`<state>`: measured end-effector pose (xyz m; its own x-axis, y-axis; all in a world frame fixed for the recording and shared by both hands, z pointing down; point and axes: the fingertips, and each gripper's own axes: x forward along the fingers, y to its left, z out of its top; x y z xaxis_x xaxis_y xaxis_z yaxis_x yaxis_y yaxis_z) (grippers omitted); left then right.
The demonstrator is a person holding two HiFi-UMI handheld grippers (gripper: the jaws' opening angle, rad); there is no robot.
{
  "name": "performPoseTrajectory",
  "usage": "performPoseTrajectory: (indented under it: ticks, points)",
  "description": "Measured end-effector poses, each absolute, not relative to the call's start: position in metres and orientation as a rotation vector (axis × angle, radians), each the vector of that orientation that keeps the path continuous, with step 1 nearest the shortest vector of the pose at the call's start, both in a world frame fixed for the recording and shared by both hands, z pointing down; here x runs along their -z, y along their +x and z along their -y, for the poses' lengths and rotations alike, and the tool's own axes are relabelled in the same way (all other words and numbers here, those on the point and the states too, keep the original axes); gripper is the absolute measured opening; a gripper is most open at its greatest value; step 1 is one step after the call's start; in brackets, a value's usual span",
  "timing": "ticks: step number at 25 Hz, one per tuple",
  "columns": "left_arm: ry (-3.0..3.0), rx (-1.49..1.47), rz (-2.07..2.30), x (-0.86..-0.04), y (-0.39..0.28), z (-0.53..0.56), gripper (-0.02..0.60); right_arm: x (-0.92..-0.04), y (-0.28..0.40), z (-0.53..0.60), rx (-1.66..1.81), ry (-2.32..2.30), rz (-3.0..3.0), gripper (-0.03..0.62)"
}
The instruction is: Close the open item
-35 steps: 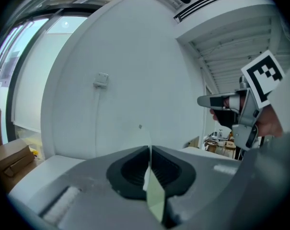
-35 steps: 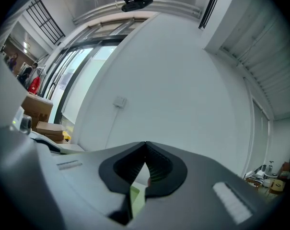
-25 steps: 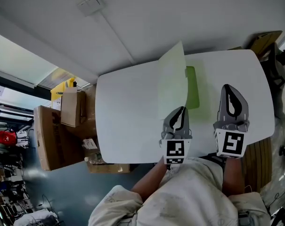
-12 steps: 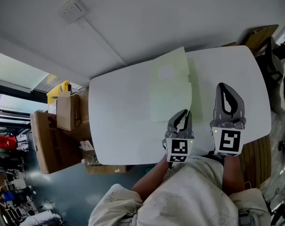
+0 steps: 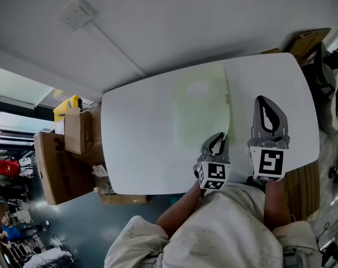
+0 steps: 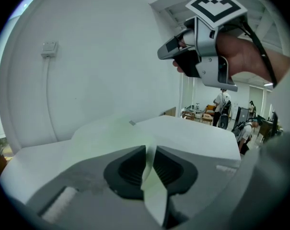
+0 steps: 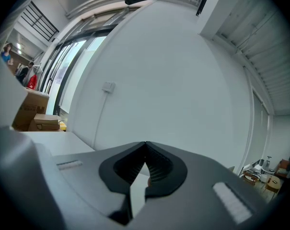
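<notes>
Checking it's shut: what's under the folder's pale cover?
Nothing shows: the cover lies almost flat on the white table, hiding whatever is beneath.

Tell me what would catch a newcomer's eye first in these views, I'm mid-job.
The pale green folder, lying flat on the white table, stands out first. Its near corner curls up between the jaws of the left tool, which have just been opening. The right tool hovers beside it over the table, shut and empty.
</notes>
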<state>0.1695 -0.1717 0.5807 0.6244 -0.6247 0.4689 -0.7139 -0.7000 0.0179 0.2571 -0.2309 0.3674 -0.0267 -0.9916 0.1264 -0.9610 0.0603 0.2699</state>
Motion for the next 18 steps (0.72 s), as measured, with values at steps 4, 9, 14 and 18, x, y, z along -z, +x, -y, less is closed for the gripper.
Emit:
performPoseTrajectory:
  ticks: [4, 9, 14, 18]
  points:
    - [2.653, -0.720, 1.067, -0.594, 0.174, 0.169, 0.051, -0.375, 0.253, 0.237, 0.163, 1.945, 2.068, 0.002]
    - [2.641, -0.792, 1.030, -0.611, 0.175, 0.166, 0.054, -0.388, 0.249, 0.243, 0.127, 1.916, 2.068, 0.002]
    - [2.636, -0.841, 0.981, -0.621, 0.179, 0.164, 0.061, -0.403, 0.248, 0.246, 0.090, 1.889, 2.069, 0.002]
    - [2.632, -0.891, 0.927, -0.627, 0.182, 0.164, 0.072, -0.409, 0.245, 0.251, 0.074, 1.865, 2.071, 0.002]
